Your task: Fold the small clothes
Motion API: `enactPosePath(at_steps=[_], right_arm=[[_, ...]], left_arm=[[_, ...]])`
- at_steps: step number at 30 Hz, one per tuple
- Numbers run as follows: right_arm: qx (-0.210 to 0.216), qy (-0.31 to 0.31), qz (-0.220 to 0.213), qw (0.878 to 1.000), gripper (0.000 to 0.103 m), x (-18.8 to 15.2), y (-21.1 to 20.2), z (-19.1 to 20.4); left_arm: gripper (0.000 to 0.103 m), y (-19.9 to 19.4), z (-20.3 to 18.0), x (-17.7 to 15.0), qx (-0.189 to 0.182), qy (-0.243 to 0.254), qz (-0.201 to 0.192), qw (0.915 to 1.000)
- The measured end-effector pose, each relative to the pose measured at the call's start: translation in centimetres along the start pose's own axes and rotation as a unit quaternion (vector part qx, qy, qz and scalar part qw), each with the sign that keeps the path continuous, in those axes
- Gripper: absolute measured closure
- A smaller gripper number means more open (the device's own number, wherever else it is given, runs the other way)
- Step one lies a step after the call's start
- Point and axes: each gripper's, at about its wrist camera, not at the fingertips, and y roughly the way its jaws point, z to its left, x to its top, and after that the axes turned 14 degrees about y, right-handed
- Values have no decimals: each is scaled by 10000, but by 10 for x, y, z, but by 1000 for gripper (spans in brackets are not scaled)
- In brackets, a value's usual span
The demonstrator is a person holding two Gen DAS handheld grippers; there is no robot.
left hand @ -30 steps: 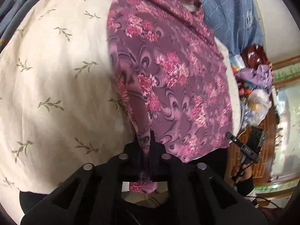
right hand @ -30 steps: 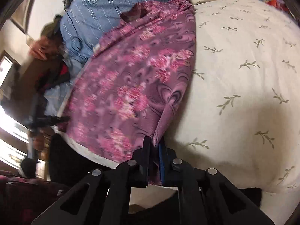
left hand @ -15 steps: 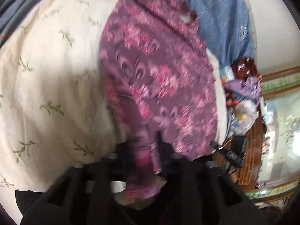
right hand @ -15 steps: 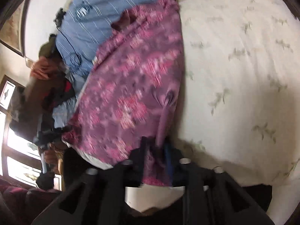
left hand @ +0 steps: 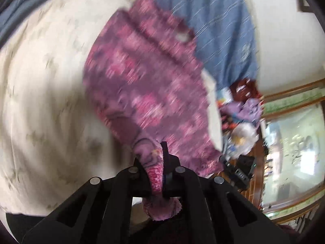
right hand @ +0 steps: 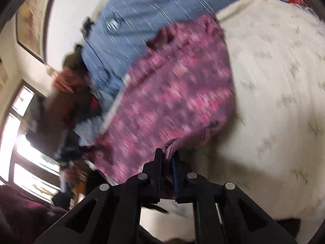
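The fold looks barely begun: judging from how the cloth lies, only the near hem has been gathered and raised, while the body of the garment is spread flat and unfolded, so the carrying-over, the laying down and any further folds all seem left to do. In the left wrist view, the left gripper (left hand: 160,162) has its jaws, which have just been closing, narrowed tight on a bunched near corner of the purple floral garment (left hand: 146,77), with a tuft of cloth pushed through and hanging behind them. The garment runs away from that pinch across the cream leaf-print bedspread (left hand: 44,77), its far end reaching the blue striped cloth (left hand: 219,26) at the head of the bed. In the right wrist view, the right gripper (right hand: 167,158) likewise has its jaws, just closed in, clamped on the other near corner, twisted into a small rope. The garment is a thin, limp fabric, mauve with pink flower clusters; motion blur smears the pattern, and an opening, perhaps a neckline, shows at its far edge.
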Motion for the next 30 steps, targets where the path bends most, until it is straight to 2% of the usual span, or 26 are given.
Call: enactPosePath(at_steps=[5, 12, 17, 25, 28, 30], right_arm=[[419, 76, -354, 9985, 95, 41, 5, 16], [562, 260, -800, 9949, 95, 113, 26, 13], [673, 609, -1075, 9901, 95, 176, 58, 2], [444, 1223, -1220, 9840, 95, 268, 123, -29], [411, 1430, -1304, 9802, 92, 290, 137, -37], [205, 1667, -1282, 9774, 88, 300, 145, -44]], left_arm=[[99, -6, -12, 47, -194, 21, -549, 9983], [99, 13, -4, 121, -82, -89, -906, 9958], [99, 37, 13, 183, 185, -113, -1045, 9943], [99, 109, 59, 278, 686, -597, -865, 9921], [99, 125, 70, 301, 737, -787, -814, 9908], [97, 132, 78, 309, 776, -1111, -640, 9887]])
